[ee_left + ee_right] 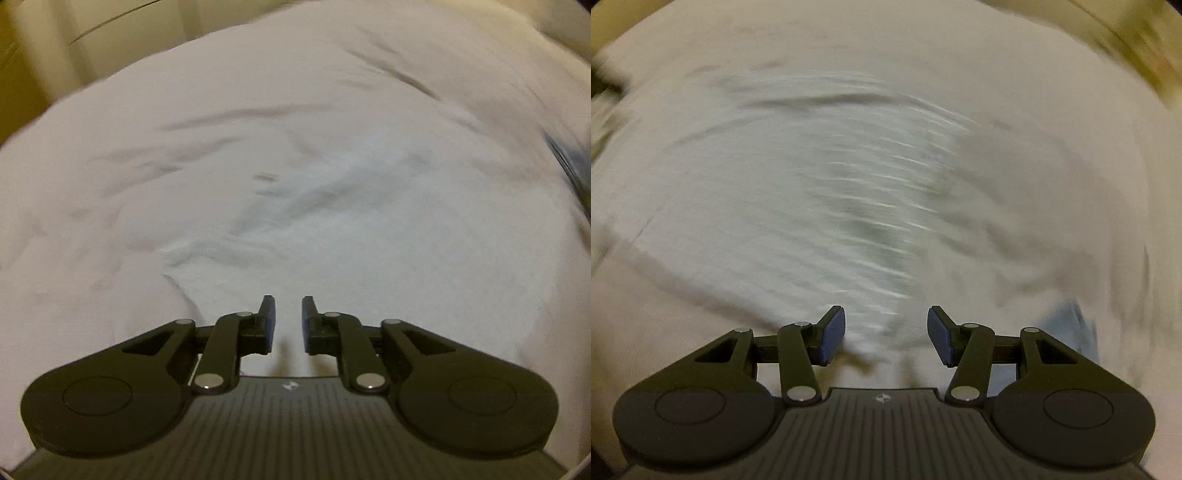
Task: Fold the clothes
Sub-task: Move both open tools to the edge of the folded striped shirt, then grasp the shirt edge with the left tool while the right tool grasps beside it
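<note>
The left gripper (pixel 288 314) hangs with its blue-padded fingers (pixel 270 317) a narrow gap apart and nothing between them, while the right gripper (pixel 885 332) has its fingers (pixel 834 332) spread wide and equally empty, both poised just above the white garment (pixel 295 177), which lies rumpled and fills nearly the whole of each view. To do this step well, I judge each gripper should drop onto a clear edge or corner of the garment rather than its wrinkled middle, pinching one layer only. No container shows in either view; the right view is too blurred to make out seams.
</note>
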The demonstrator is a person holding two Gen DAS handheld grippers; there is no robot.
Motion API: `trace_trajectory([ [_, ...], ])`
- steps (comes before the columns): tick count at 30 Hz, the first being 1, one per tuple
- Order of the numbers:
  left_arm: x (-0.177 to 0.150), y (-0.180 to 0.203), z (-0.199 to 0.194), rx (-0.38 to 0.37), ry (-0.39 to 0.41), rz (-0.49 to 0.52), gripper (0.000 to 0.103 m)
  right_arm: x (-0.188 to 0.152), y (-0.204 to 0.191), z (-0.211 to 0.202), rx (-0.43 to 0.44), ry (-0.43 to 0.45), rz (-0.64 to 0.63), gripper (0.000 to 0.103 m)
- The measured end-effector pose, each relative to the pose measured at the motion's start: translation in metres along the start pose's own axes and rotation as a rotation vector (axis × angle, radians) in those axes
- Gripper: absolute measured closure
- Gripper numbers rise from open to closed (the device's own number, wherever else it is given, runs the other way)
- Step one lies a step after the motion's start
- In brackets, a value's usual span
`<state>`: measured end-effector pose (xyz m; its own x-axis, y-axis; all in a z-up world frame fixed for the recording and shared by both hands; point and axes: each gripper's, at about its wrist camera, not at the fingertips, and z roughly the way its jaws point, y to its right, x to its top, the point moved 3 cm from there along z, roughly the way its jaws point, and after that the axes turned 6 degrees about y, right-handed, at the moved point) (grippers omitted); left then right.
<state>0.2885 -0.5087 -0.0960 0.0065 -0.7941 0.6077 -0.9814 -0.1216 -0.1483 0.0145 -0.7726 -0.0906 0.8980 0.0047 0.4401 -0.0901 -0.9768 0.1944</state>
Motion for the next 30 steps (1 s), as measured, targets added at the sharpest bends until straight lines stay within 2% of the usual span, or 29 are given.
trace_trajectory([
  [1,-0.005,0.022,-0.005,-0.016,-0.005,0.080,0.083,0.000,-0.016,-0.001,0.008,0.011,-0.096,0.054],
  [3,-0.022,0.070,-0.012,-0.051,-0.012,0.257,0.070,-0.005,-0.045,0.003,0.001,0.025,-0.296,0.062],
  [6,-0.051,0.115,-0.007,-0.066,-0.028,0.460,0.067,-0.019,-0.071,0.019,-0.033,0.014,-0.527,0.069],
  [7,-0.060,0.123,-0.002,-0.055,-0.037,0.507,0.067,-0.024,-0.074,0.025,-0.046,0.003,-0.581,0.080],
  [8,-0.067,0.127,0.004,-0.040,-0.050,0.531,0.068,-0.028,-0.073,0.030,-0.061,-0.010,-0.609,0.099],
  [9,-0.072,0.125,0.009,-0.021,-0.067,0.529,0.072,-0.032,-0.068,0.034,-0.076,-0.025,-0.611,0.103],
  [11,-0.076,0.117,0.013,0.011,-0.089,0.506,0.076,-0.037,-0.051,0.036,-0.119,-0.053,-0.585,0.103],
  [16,-0.082,0.103,-0.007,0.089,-0.120,0.474,0.077,-0.049,-0.035,0.019,-0.185,-0.081,-0.578,0.101],
  [17,-0.083,0.104,-0.012,0.102,-0.117,0.484,0.076,-0.048,-0.038,0.014,-0.187,-0.070,-0.577,0.090],
  [18,-0.084,0.107,-0.016,0.116,-0.108,0.505,0.072,-0.047,-0.043,0.009,-0.180,-0.048,-0.574,0.080],
  [19,-0.085,0.111,-0.019,0.124,-0.096,0.535,0.068,-0.046,-0.049,0.005,-0.175,-0.025,-0.576,0.063],
  [20,-0.086,0.117,-0.021,0.129,-0.081,0.570,0.062,-0.046,-0.058,0.004,-0.169,-0.002,-0.590,0.056],
  [22,-0.088,0.129,-0.016,0.141,-0.067,0.642,0.061,-0.044,-0.078,0.007,-0.150,0.034,-0.633,0.056],
  [26,-0.100,0.141,0.007,0.166,-0.069,0.774,0.061,-0.042,-0.105,0.031,-0.150,0.052,-0.736,0.056],
  [29,-0.105,0.146,0.012,0.156,-0.050,0.856,0.062,-0.041,-0.106,0.047,-0.183,0.061,-0.787,0.056],
  [30,-0.103,0.148,0.005,0.141,-0.033,0.847,0.062,-0.038,-0.103,0.049,-0.190,0.059,-0.784,0.056],
])
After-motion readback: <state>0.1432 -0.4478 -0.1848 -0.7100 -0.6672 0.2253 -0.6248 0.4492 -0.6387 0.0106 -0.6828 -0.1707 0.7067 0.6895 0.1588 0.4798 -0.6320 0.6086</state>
